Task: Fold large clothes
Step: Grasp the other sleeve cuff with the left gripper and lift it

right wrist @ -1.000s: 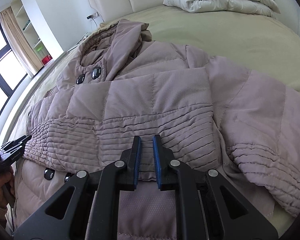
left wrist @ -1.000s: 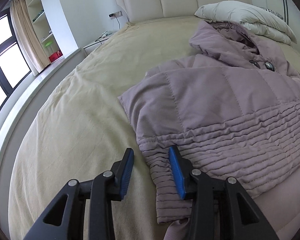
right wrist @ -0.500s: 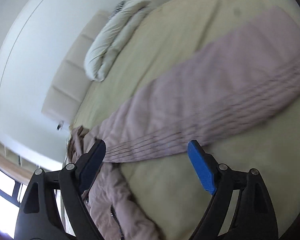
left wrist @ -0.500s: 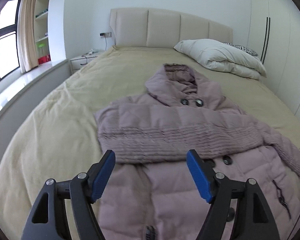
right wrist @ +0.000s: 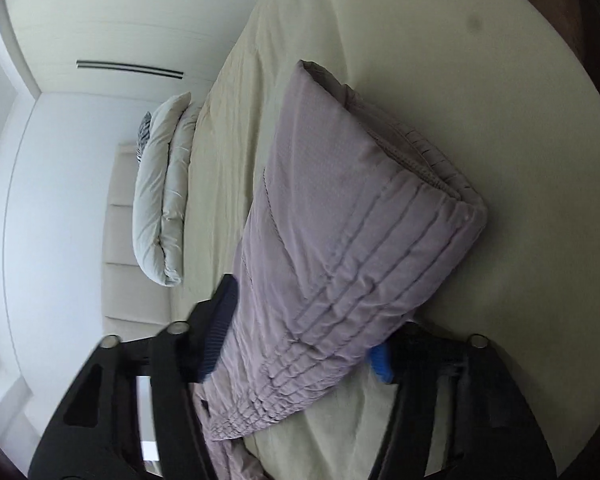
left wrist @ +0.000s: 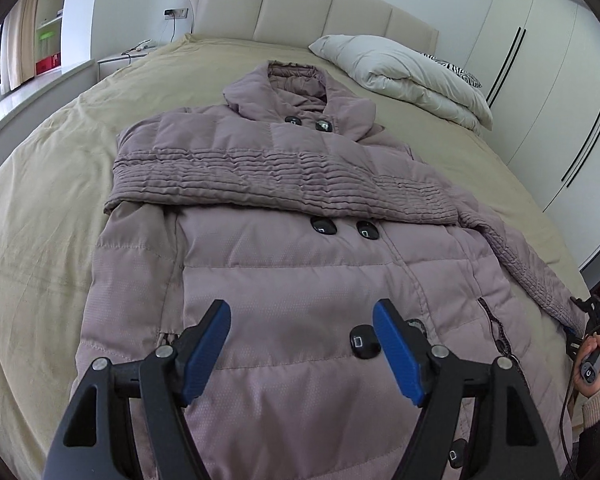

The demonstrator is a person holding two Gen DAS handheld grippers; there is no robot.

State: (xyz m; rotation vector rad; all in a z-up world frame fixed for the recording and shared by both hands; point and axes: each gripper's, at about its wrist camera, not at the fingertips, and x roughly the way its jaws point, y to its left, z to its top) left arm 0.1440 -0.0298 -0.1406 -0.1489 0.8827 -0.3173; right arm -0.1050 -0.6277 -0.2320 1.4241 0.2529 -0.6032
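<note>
Left wrist view
Coat [left wrist: 300, 264]: a mauve padded coat lies front-up on the bed [left wrist: 40, 208], filling the middle of the frame, hood toward the headboard [left wrist: 300, 4] at the top.
Folded sleeve [left wrist: 268, 176]: one ribbed sleeve lies across the chest from the left edge of the coat to the right, covering the coat just above a pair of black buttons [left wrist: 344, 230].
Other sleeve [left wrist: 528, 276]: runs down the right side of the frame toward the lower right, where its cuff meets the right gripper [left wrist: 580, 320] held in a hand [left wrist: 596, 364].
Left gripper [left wrist: 302, 350]: at the bottom centre, above the lower front of the coat; jaws spread wide, blue pads apart, nothing between them.
Pillow [left wrist: 404, 76]: white, upper right, lying on the bed beside the hood.
Wardrobe [left wrist: 540, 80]: white doors along the right edge.

Right wrist view
Frame: the view is rolled sideways, with the bed running up the middle.
Sleeve [right wrist: 340, 240]: fills the centre, puffed and ribbed near the cuff end, lying on the bed [right wrist: 420, 60] and passing down between the two fingers.
Right gripper [right wrist: 300, 340]: at the bottom; jaws wide on either side of the sleeve, left pad against the fabric, right pad mostly hidden behind it; whether they pinch it I cannot tell.
Pillow [right wrist: 160, 200]: middle left of the frame.
</note>
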